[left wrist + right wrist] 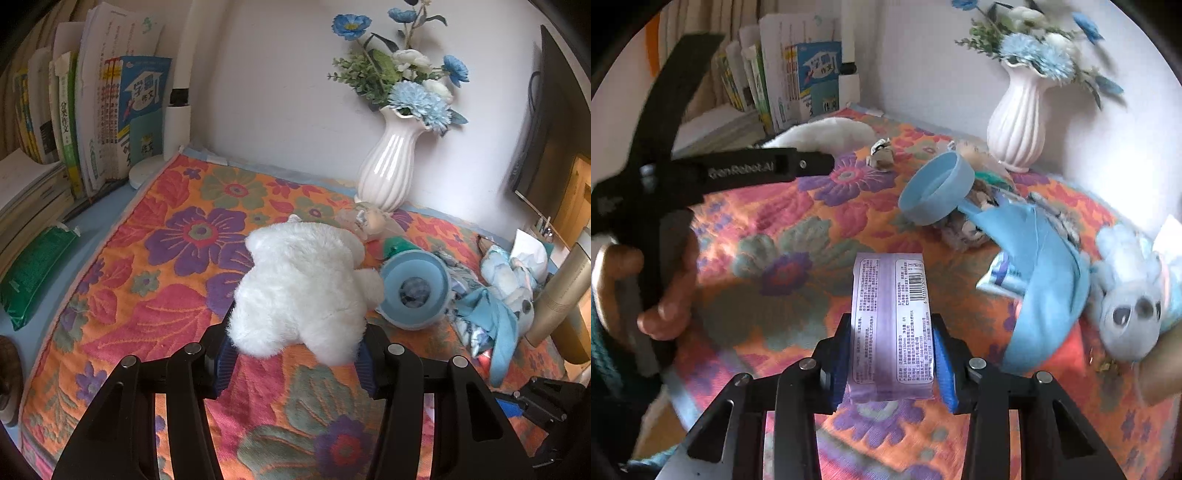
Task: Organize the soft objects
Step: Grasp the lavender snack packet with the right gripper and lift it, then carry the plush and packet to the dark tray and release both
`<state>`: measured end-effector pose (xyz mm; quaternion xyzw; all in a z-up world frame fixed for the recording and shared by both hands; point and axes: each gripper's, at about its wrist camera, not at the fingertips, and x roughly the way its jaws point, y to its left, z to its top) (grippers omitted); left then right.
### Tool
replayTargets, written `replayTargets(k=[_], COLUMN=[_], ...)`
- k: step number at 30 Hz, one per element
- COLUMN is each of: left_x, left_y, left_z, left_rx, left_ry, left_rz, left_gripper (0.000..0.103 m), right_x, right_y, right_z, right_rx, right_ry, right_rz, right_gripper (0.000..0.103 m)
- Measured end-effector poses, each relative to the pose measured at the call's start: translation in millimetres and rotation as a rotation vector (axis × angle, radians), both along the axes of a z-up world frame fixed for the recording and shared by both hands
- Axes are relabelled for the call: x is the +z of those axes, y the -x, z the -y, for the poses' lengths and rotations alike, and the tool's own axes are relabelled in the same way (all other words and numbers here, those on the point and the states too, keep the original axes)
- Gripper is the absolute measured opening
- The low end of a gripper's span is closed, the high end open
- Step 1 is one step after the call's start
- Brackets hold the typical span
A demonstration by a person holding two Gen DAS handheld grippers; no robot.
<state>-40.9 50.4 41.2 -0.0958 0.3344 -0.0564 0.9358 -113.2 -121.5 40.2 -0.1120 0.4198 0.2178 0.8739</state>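
Observation:
My left gripper (293, 360) is shut on a white plush toy (299, 284) and holds it over the floral cloth (147, 295). The plush also shows in the right wrist view (820, 134), behind the left gripper's black body. My right gripper (890, 365) is shut on a purple tissue pack (888, 325) with a barcode, held above the cloth. A light blue plush (1126, 291) and blue fabric (1041, 280) lie at the right. A blue round cup (934, 192) lies tipped on the cloth and shows in the left wrist view (413, 290).
A white ribbed vase (388, 162) with blue flowers stands at the back by the wall. Books (103, 110) stand at the back left, with a green pack (33, 277) below them. A gold cylinder (561, 295) is at the far right.

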Motion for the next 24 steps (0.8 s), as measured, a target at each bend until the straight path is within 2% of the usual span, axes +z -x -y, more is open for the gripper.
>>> replayTargets(k=[6, 13, 19, 24], left_x=[14.7, 38.9, 64.2, 81.1], left_y=[30.5, 68.1, 99.8, 122.3], left_z=[24.4, 58.0, 111.4, 184.5], left_rx=[-0.095, -0.293, -0.462, -0.647], left_ry=[0.018, 0.136, 0.138, 0.093], left_rz=[0.03, 0.078, 0.121, 0.136], left_gripper=[0.049, 0.049, 0.049, 0.049], right_x=[25.2, 58.3, 85.2, 107.5], right_y=[31.7, 69.7, 110.1, 133.8], right_z=[25.5, 83.2, 154.3, 221.8], right_rx=[-0.044, -0.172, -0.31, -0.461], right_ry=[-0.039, -0.048, -0.035, 0.0], right_rz=[0.01, 0.072, 0.132, 0.166], right_gripper=[0.039, 0.039, 0.039, 0.039])
